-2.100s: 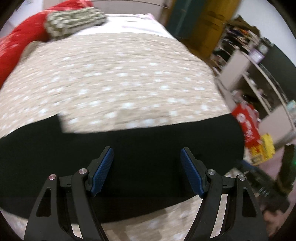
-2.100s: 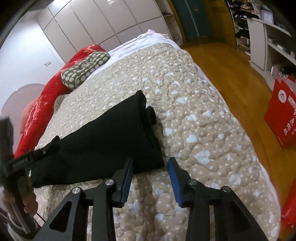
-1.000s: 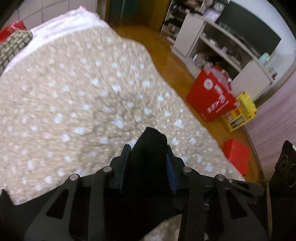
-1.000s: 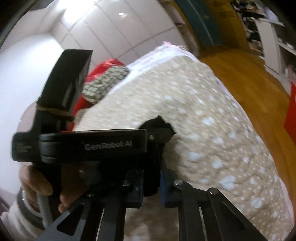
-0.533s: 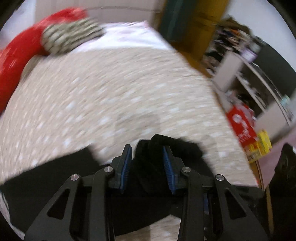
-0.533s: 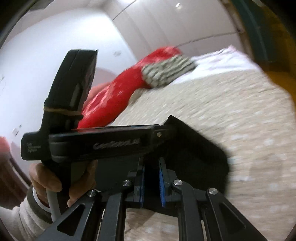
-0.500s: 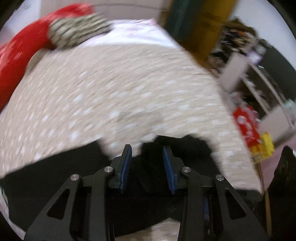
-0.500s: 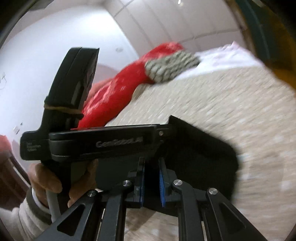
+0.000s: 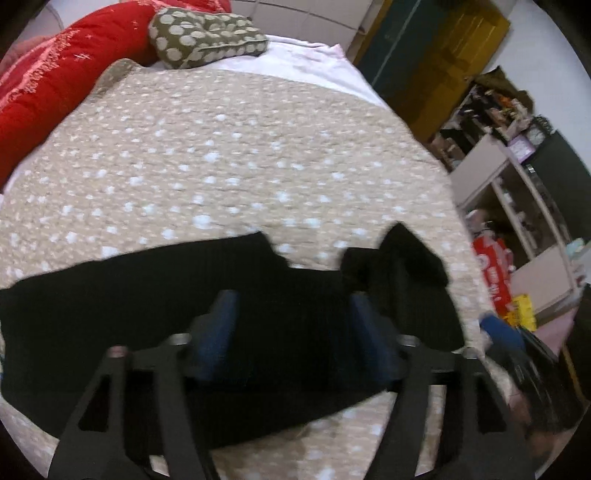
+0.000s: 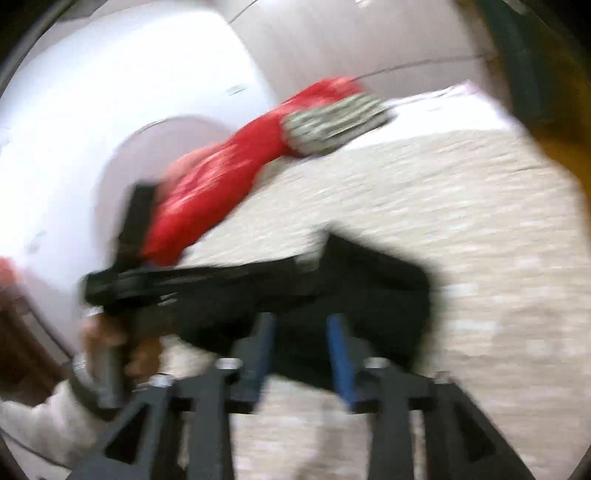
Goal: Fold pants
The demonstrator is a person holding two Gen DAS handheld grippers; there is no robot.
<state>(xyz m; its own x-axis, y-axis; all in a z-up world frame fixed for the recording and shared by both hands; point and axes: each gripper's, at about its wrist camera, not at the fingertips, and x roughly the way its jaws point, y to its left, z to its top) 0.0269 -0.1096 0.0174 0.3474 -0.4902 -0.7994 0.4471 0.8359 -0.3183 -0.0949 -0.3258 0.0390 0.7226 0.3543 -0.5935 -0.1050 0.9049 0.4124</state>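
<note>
The black pants lie across the near part of the beige spotted quilt, with one end folded over on itself at the right. My left gripper is open just above the pants, fingers apart, holding nothing. In the blurred right wrist view the pants lie on the quilt, and my right gripper is open at their near edge. The left gripper's body and the hand holding it cross that view at the left.
A red duvet and a dotted green pillow lie at the head of the bed. Beyond the bed's right edge stand shelves, a red bag and a yellow box on the floor.
Both grippers have opened and let go of the pants end they carried. The pants now lie folded on the quilt. The right view is swinging, blurred.
</note>
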